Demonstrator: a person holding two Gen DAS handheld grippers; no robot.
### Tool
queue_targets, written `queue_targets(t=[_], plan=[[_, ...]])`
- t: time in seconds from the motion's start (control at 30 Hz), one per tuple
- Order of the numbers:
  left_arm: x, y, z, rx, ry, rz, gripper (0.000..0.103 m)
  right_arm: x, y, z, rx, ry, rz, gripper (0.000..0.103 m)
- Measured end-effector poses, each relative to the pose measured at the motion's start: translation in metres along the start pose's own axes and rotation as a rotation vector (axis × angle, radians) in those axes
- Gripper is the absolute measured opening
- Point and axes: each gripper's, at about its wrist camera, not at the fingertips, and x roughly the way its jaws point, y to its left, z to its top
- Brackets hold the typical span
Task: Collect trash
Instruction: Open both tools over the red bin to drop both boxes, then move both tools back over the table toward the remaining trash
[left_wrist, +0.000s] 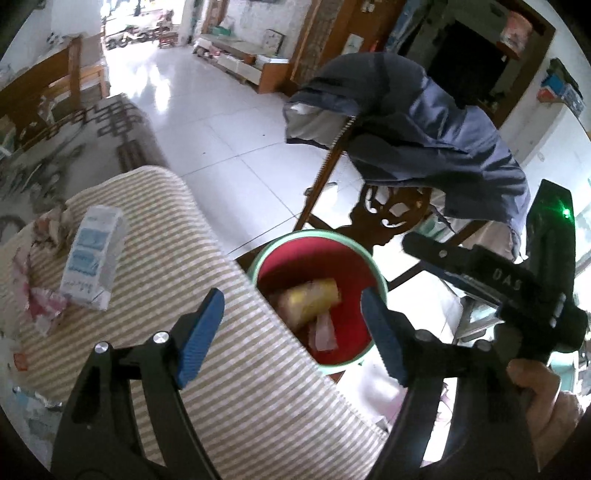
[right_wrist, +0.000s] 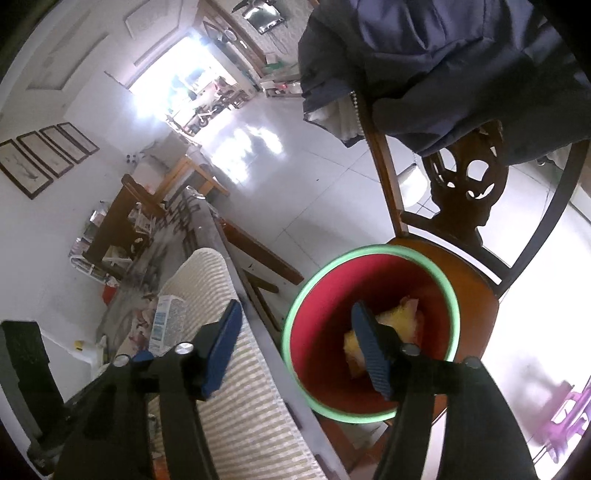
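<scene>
Your 2 grippers, left gripper (left_wrist: 291, 332) and right gripper (right_wrist: 295, 347), hang released; wrappers sit in the bin (left_wrist: 288, 236), the carton (left_wrist: 94, 254) remains on the table.

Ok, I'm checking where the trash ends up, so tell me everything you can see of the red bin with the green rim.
The red bin is a round open-topped container, seemingly plastic, with a red inside and a pale green rim. It stands upright on the seat of a wooden chair beside the striped tablecloth. Inside lie a yellow wrapper and a pinkish scrap. No lid is visible. Both open grippers hang above it without touching.
</scene>
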Motion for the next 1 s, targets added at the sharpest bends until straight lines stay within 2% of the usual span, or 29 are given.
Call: queue_targets(t=[0.2,0.53,0.77,0.9,1.0], plan=[[-0.022,0.035,-0.016,-0.066,-0.019,0.065,0.074,0.010,0.026,-0.009,-0.056,0.016,0.003,0.080],[-0.073,0.111,-0.057,-0.198,-0.059,0.157,0.077,0.033,0.092,-0.049,-0.158,0.093,0.044,0.081],[-0.118,0.175,-0.103,-0.284,-0.068,0.229,0.077,0.051,0.145,-0.092,-0.224,0.161,0.071,0.081],[-0.132,0.211,-0.135,-0.347,-0.025,0.268,0.077,0.058,0.176,-0.120,-0.262,0.193,0.091,0.081],[-0.130,0.236,-0.156,-0.385,0.048,0.260,0.077,0.059,0.193,-0.137,-0.280,0.207,0.100,0.081]])
